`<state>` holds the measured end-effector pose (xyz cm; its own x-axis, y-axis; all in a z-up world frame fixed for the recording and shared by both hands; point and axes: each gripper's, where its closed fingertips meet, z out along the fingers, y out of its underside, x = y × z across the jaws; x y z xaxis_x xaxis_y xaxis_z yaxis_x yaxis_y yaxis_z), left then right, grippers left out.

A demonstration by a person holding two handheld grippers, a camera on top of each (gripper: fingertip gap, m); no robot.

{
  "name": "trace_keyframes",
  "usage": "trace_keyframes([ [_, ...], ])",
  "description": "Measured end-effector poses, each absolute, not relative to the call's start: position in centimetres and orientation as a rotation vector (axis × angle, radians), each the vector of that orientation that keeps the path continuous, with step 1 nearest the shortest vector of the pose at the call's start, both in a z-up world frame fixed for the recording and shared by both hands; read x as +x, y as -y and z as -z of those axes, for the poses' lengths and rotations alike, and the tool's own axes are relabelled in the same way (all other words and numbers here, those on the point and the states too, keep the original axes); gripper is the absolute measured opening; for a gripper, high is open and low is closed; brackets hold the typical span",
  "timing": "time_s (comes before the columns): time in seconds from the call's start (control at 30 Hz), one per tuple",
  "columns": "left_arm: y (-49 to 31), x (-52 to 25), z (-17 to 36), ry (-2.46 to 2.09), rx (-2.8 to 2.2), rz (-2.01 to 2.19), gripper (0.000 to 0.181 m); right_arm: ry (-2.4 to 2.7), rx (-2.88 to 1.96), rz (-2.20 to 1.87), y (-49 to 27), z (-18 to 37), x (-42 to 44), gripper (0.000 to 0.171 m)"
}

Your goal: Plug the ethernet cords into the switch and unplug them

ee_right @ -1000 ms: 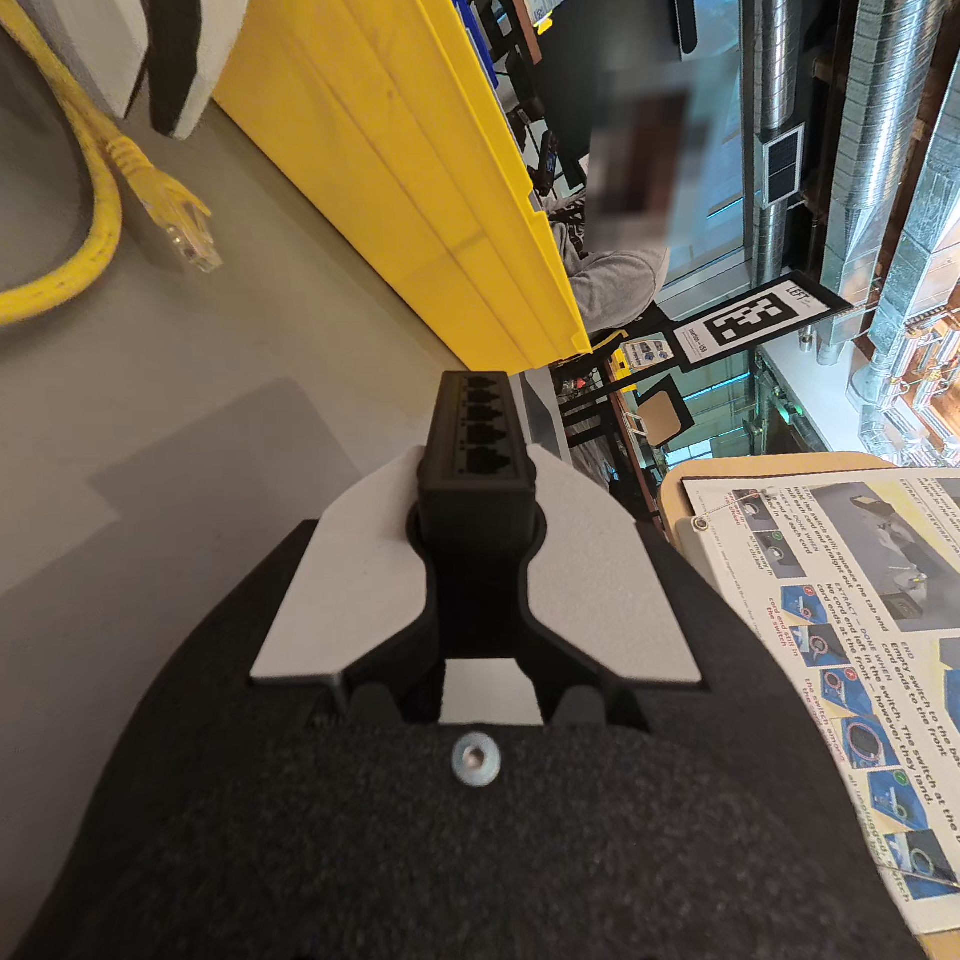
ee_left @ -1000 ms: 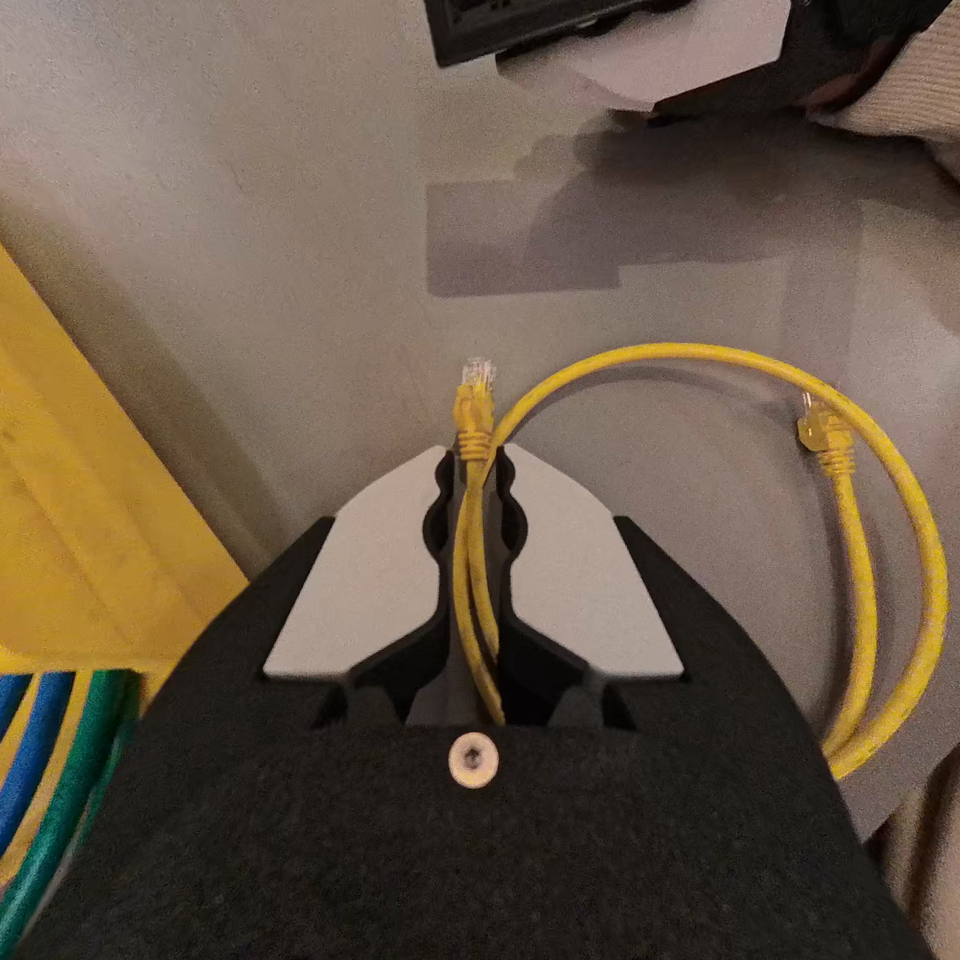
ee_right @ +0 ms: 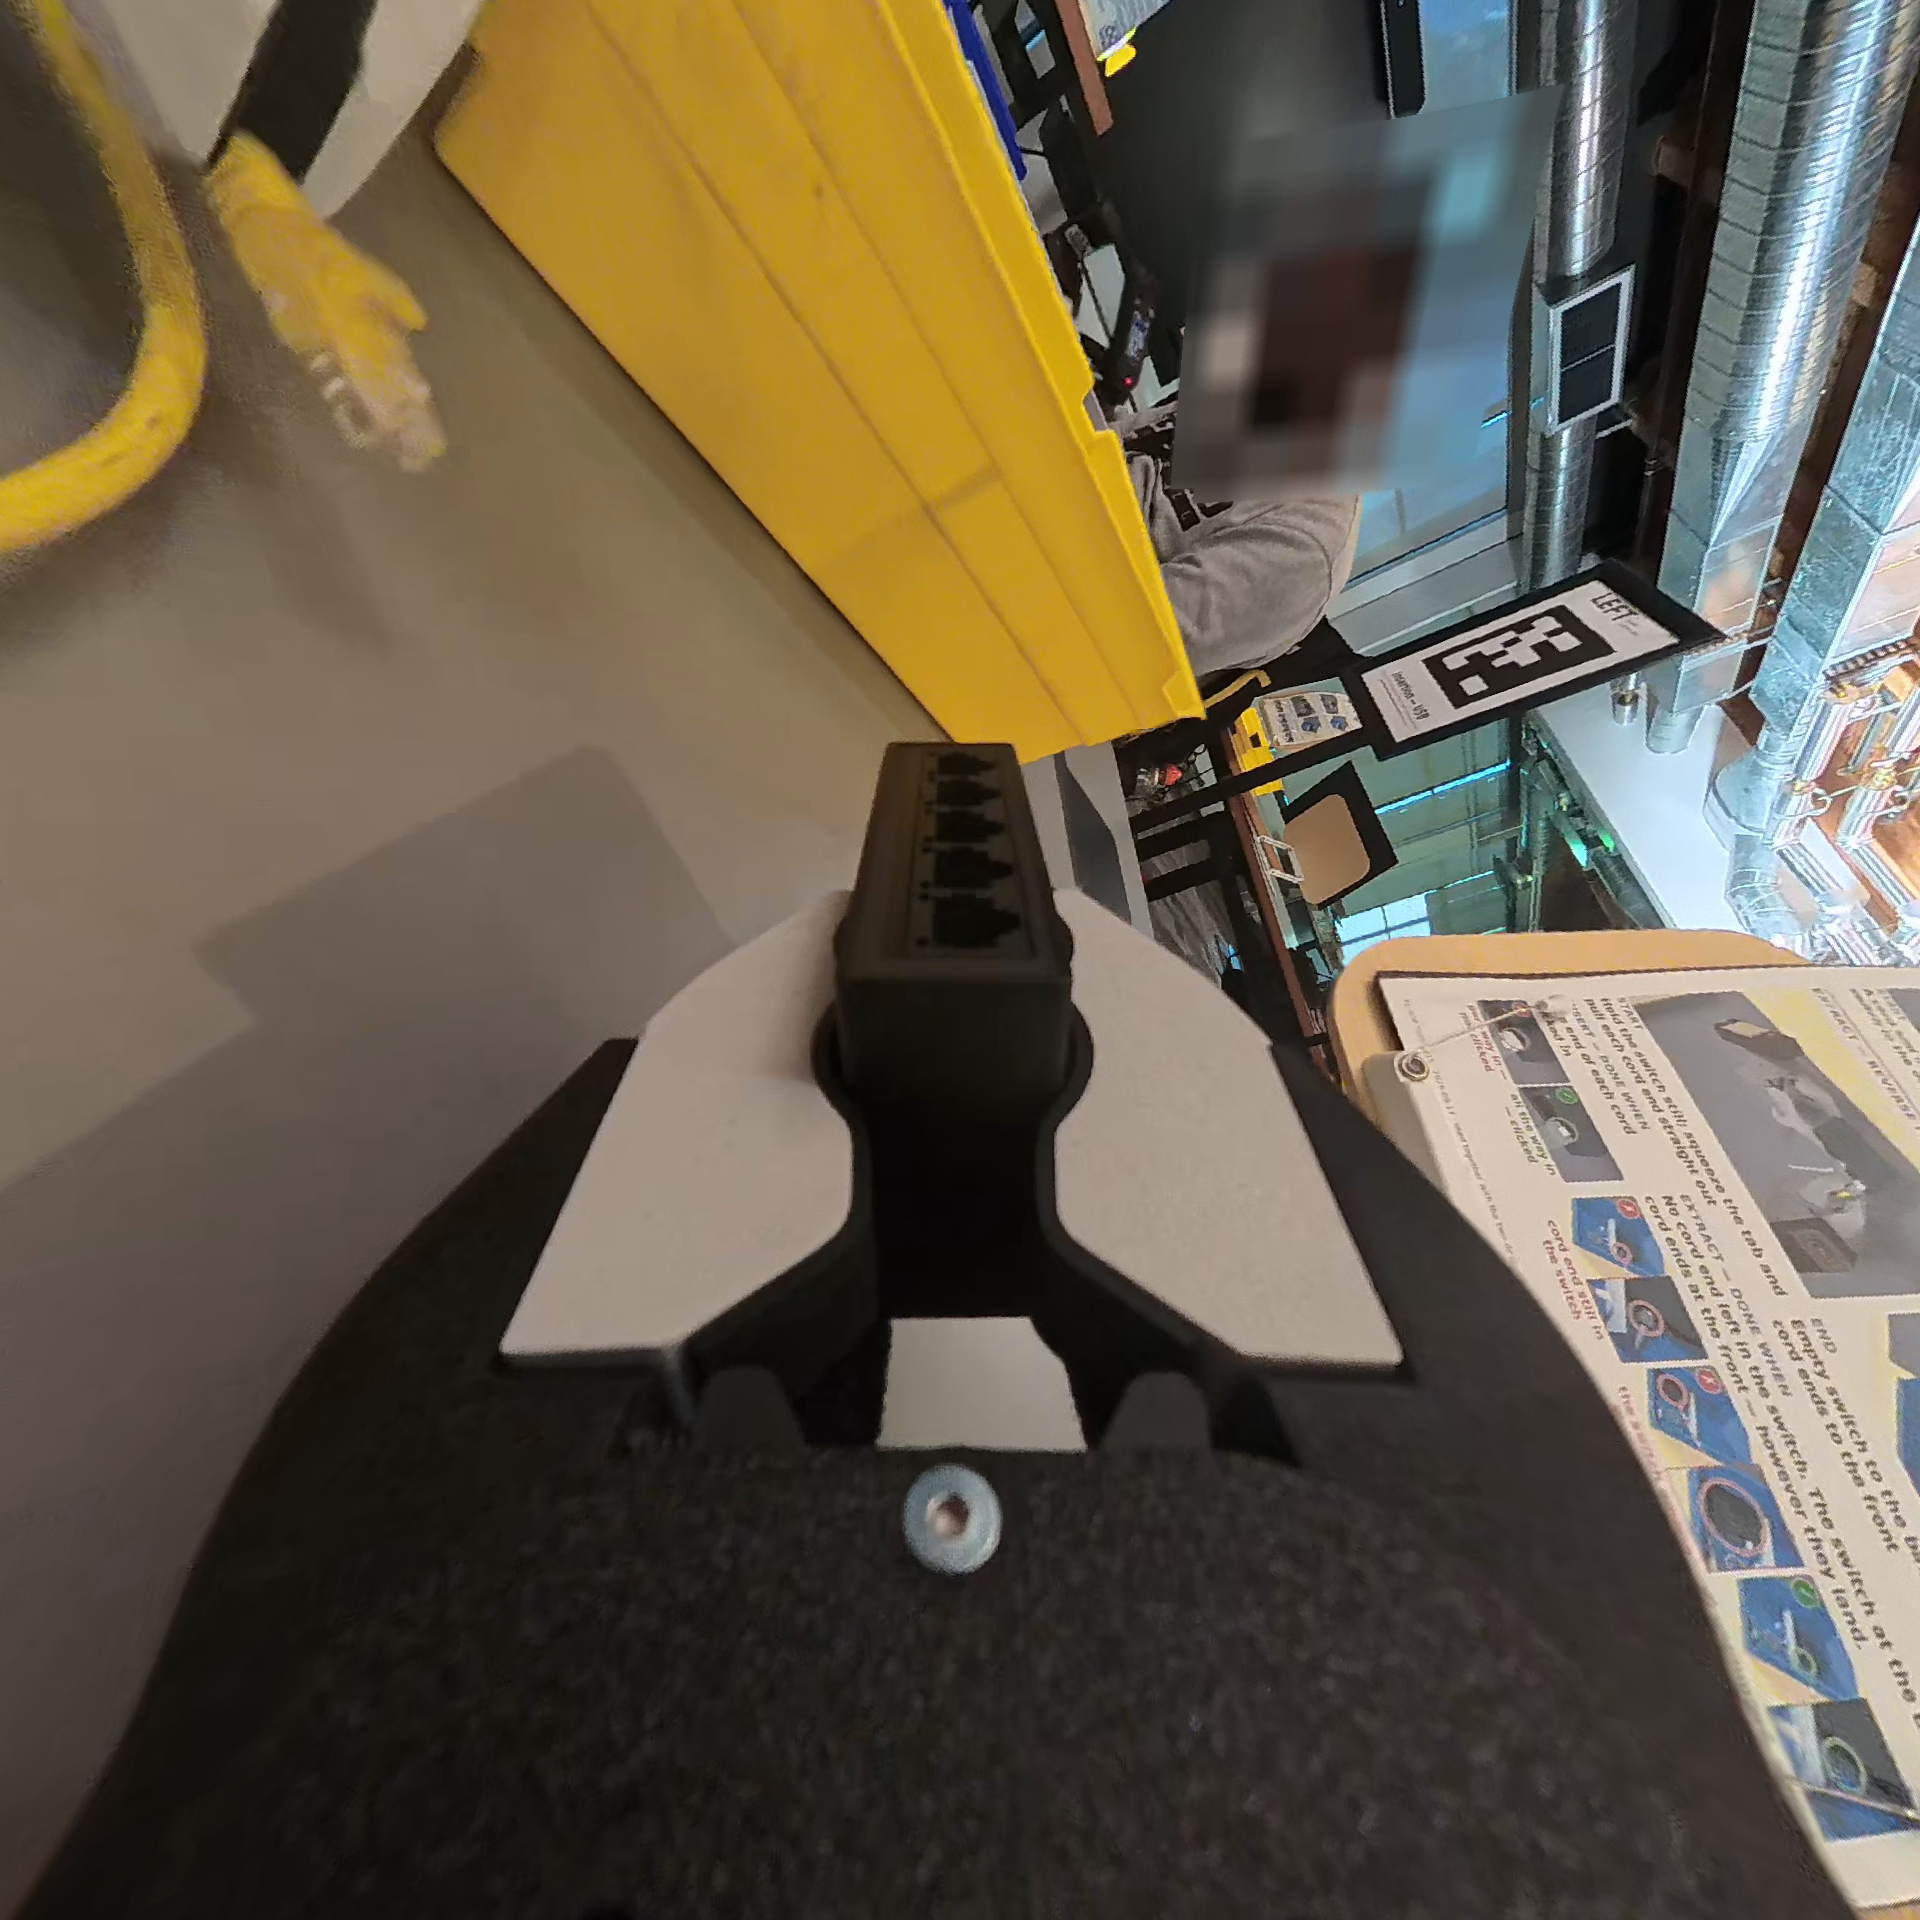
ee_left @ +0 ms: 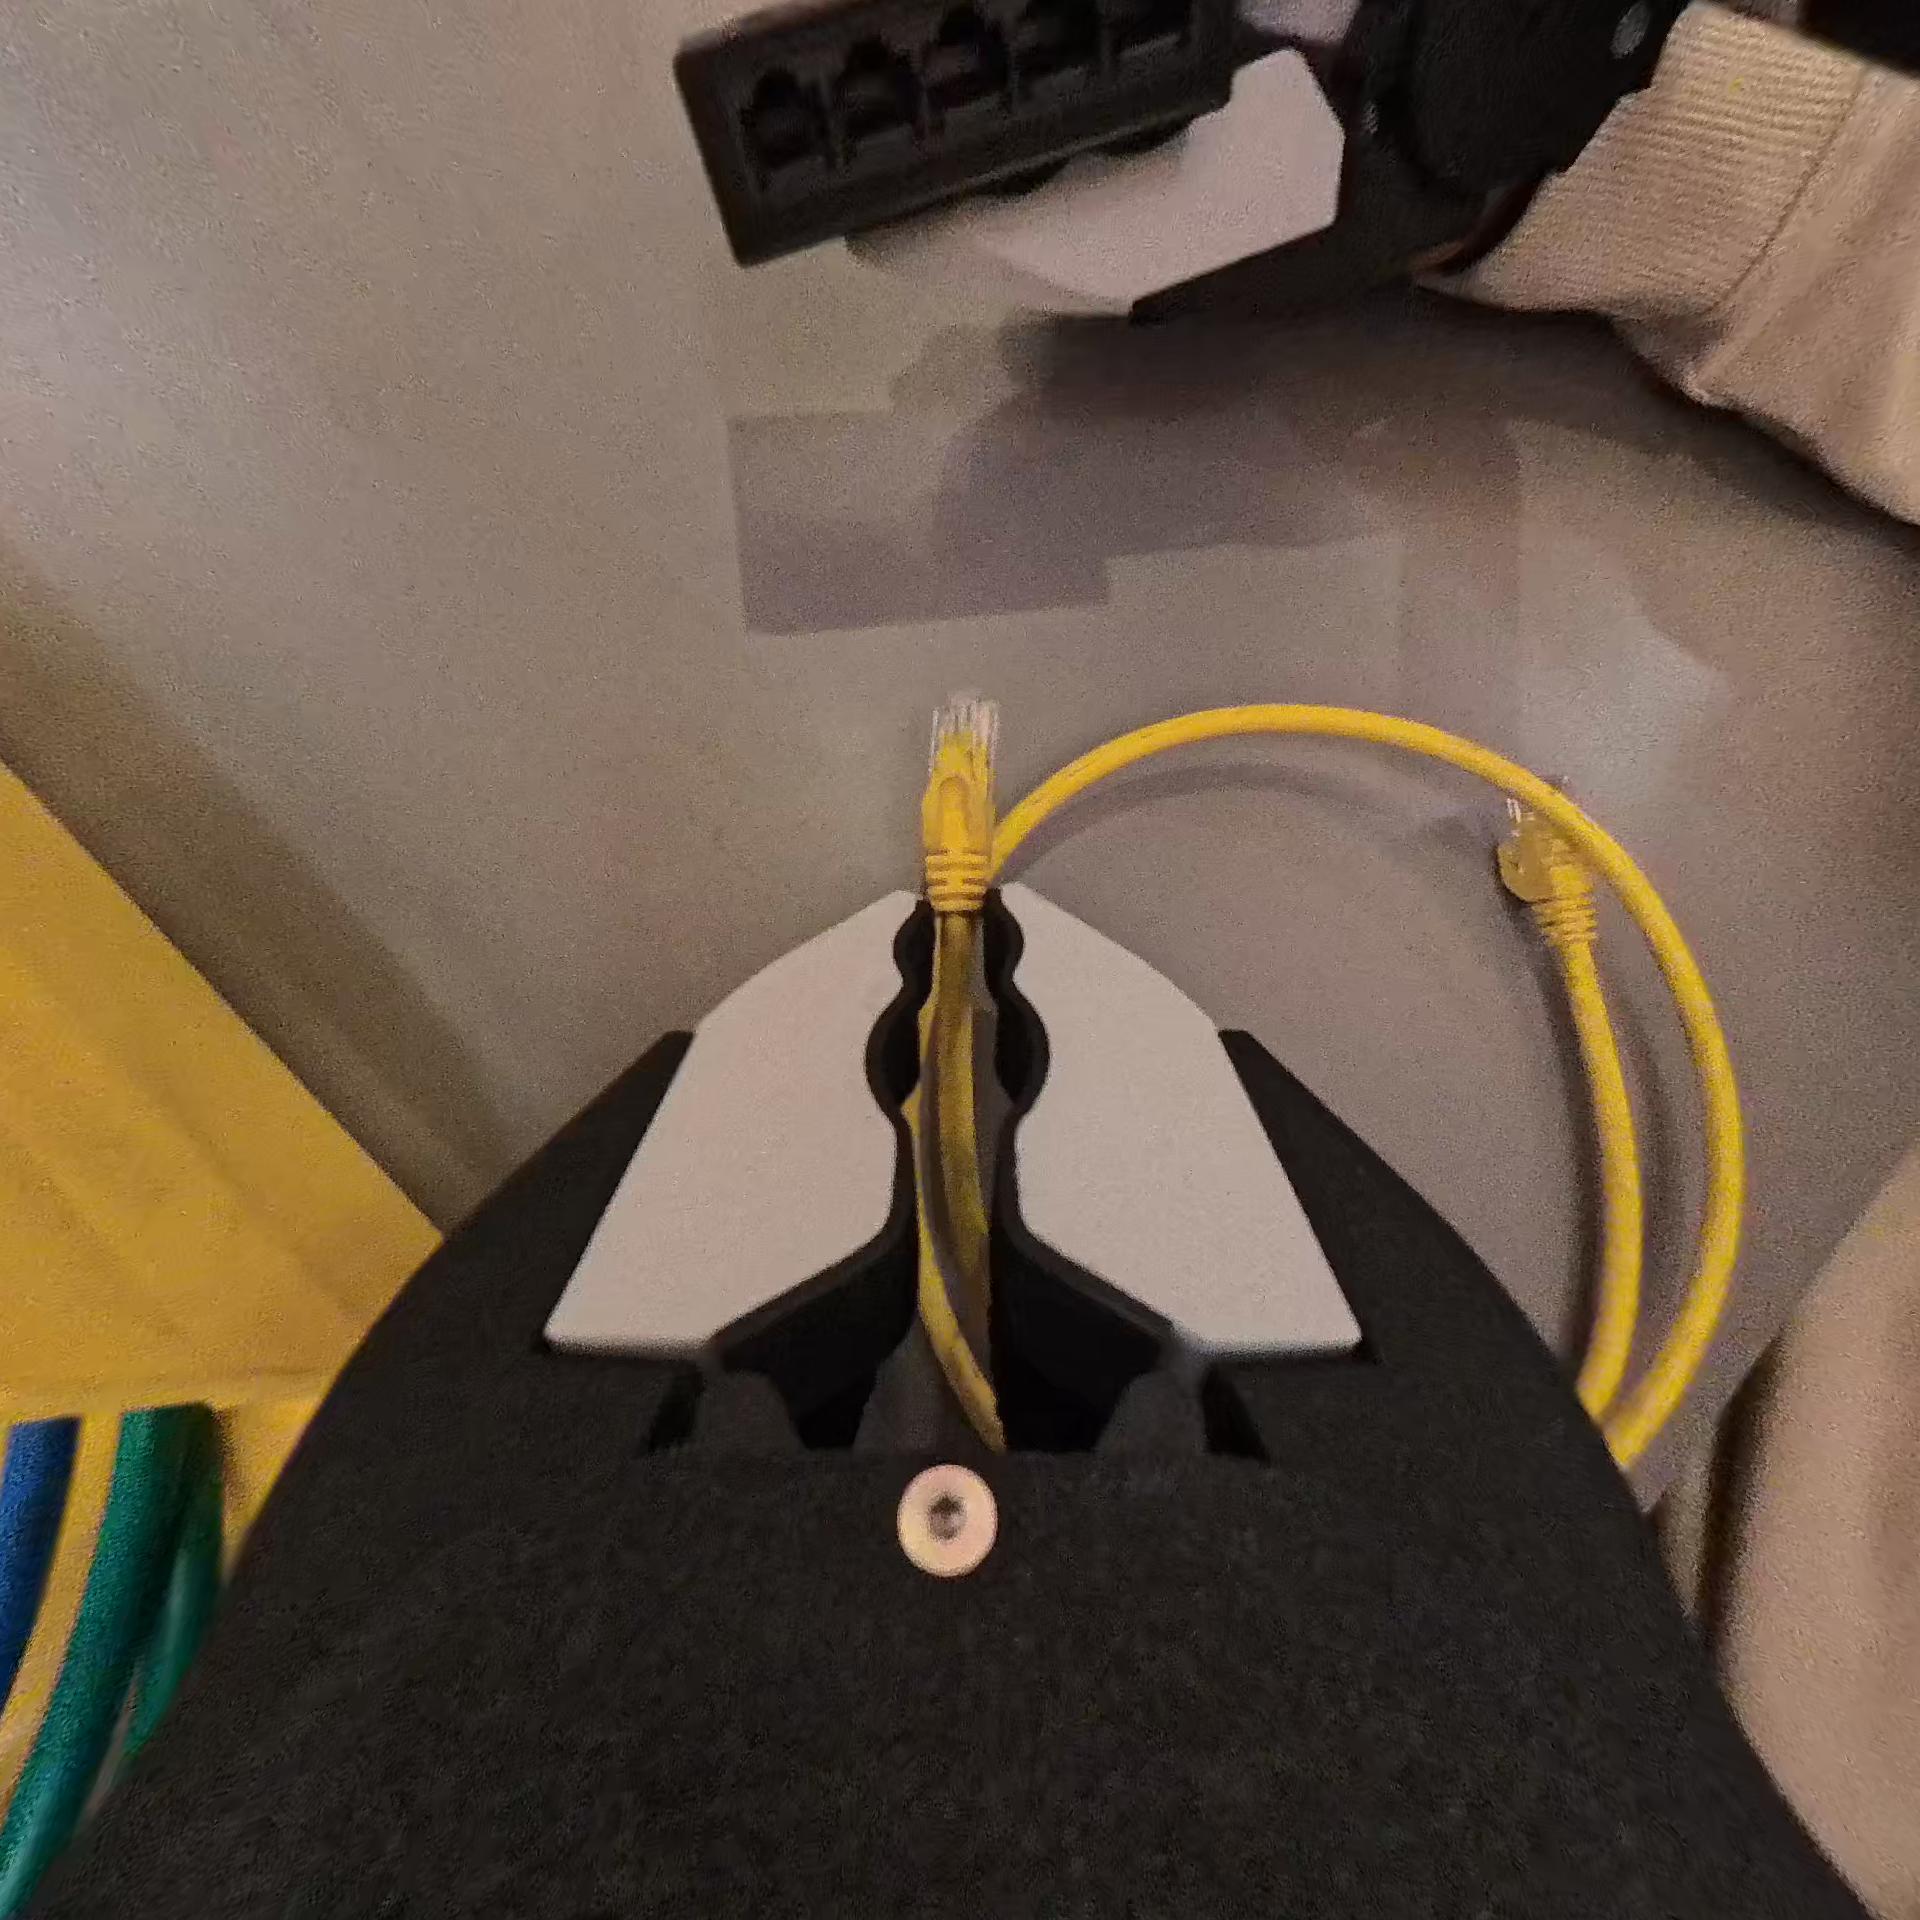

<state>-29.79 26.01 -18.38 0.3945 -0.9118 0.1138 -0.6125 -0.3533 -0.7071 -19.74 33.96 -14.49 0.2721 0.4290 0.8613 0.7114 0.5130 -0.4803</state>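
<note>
The left gripper (ee_left: 958,914) is clamped on a yellow ethernet cord (ee_left: 1621,1039), its grey fingers (ee_left: 748,1143) closed just behind the plug (ee_left: 958,774), which sticks out past the fingertips with its clear tip pointing forward. The cord loops out to the right and curls back, its second plug (ee_left: 1538,868) hanging free inside the loop. Ahead, over the grey tabletop (ee_left: 416,468), the right gripper (ee_left: 1195,156) holds the black switch (ee_left: 935,114), its row of ports facing the plug, well apart from it. A yellow bin (ee_left: 156,1091) sits at the tabletop's left edge, with blue and green cords (ee_left: 94,1558) in it.
</note>
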Motion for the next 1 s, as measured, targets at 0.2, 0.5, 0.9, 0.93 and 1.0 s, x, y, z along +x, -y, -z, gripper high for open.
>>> trace_keyframes([
  [0.2,-25.4,-29.4,15.0,-1.421,-2.005,0.508,0.009,1.379,-1.068,0.315,-33.8,14.7,-20.0,0.03],
  [0.5,-26.5,-25.6,11.4,-1.443,-2.119,0.639,0.009,1.342,-0.966,0.472,-33.5,13.3,-19.9,0.03],
  [0.9,-27.5,-23.2,12.1,-1.409,-2.205,0.517,0.009,1.33,-0.966,0.55,-34.1,13.1,-19.6,0.03],
  [0.93,-27.7,-23.1,12.3,-1.411,-2.21,0.492,0.009,1.335,-0.963,0.557,-34.1,13.2,-19.6,0.03],
  [1.0,-27.9,-22.8,12.5,-1.403,-2.213,0.48,0.009,1.346,-0.953,0.574,-34.0,13.3,-19.7,0.03],
])
